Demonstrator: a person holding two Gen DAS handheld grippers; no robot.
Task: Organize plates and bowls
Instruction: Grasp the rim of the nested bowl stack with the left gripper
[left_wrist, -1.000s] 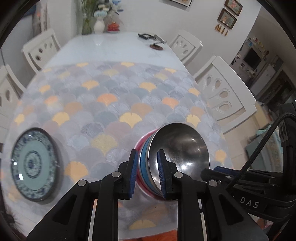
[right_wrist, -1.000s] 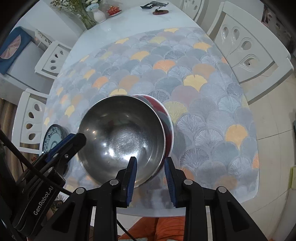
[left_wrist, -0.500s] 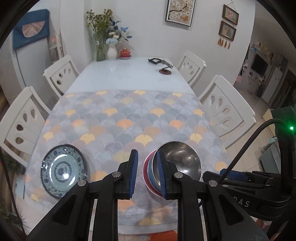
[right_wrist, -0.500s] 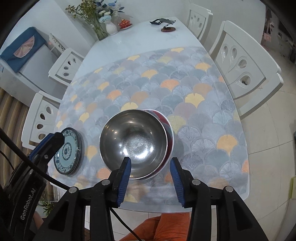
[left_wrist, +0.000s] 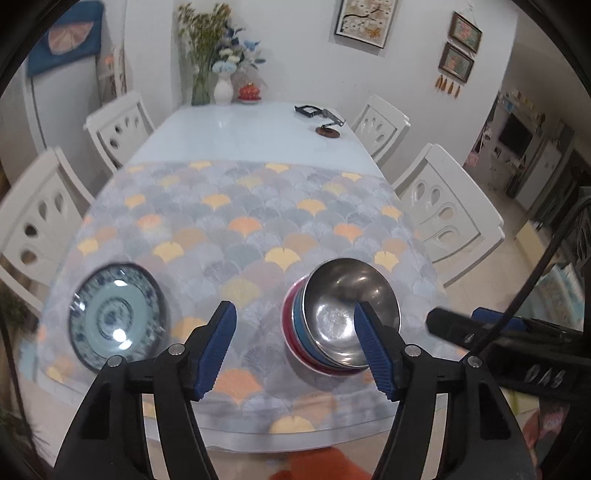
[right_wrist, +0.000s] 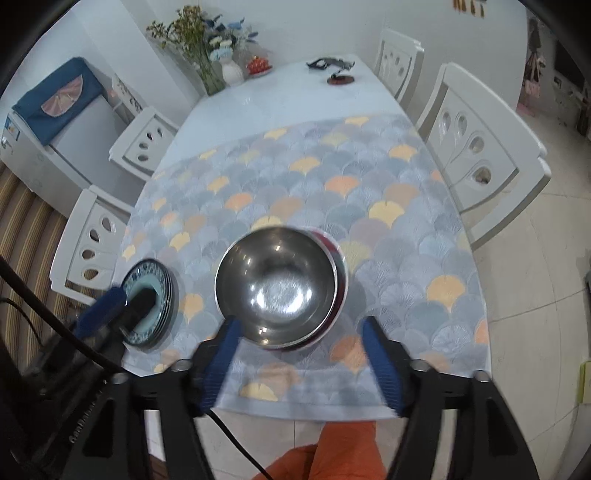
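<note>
Steel bowl, nested in a blue bowl and a red bowl, the stack standing on the patterned cloth near the table's near edge, toward its right side. Stack of blue-and-white plates on the same cloth near the near left corner, well apart from the bowls. Left gripper spread wide and empty, raised above the near edge; one blue pad shows over bare cloth between plates and bowls, the other overlaps the steel bowl's near rim in the view, contact not discernible. Right gripper likewise wide apart, holding nothing, its blurred pads flanking the near side of the bowl stack. White table bare beyond the cloth; vases with flowers at the far edge, a small dark stand near the far right corner; white chairs along both long sides
</note>
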